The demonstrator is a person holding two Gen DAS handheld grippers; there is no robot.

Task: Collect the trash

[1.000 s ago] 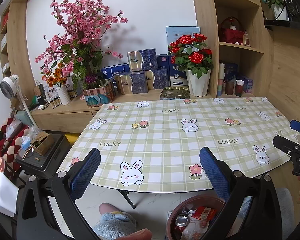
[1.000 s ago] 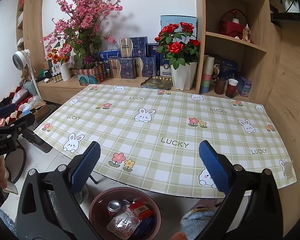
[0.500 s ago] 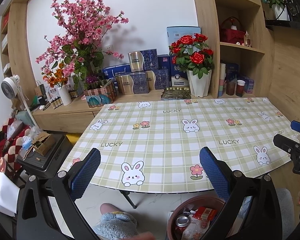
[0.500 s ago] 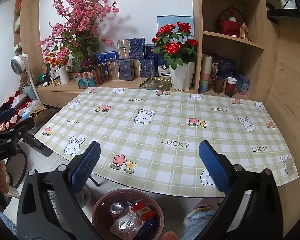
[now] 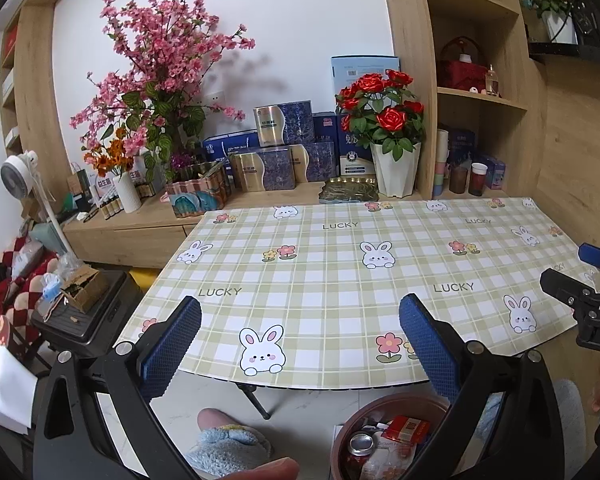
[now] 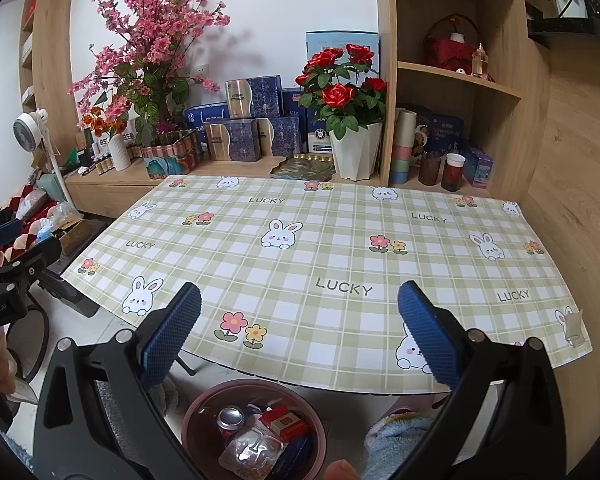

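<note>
Right wrist: bin (image 6: pixel 196 420) holds can (image 6: pixel 230 418), red pack (image 6: pixel 286 422).

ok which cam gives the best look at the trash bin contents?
Right wrist. The trash bin sits nearly whole between the open jaws, showing the can, red pack and blister pack. In the left wrist view the bin is half hidden behind the finger and cropped by the frame edge.

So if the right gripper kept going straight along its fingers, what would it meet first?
Probably the green checked tablecloth: the open right gripper points over its bare top. Beyond stands the white pot of red roses, though depth is unclear.
</note>
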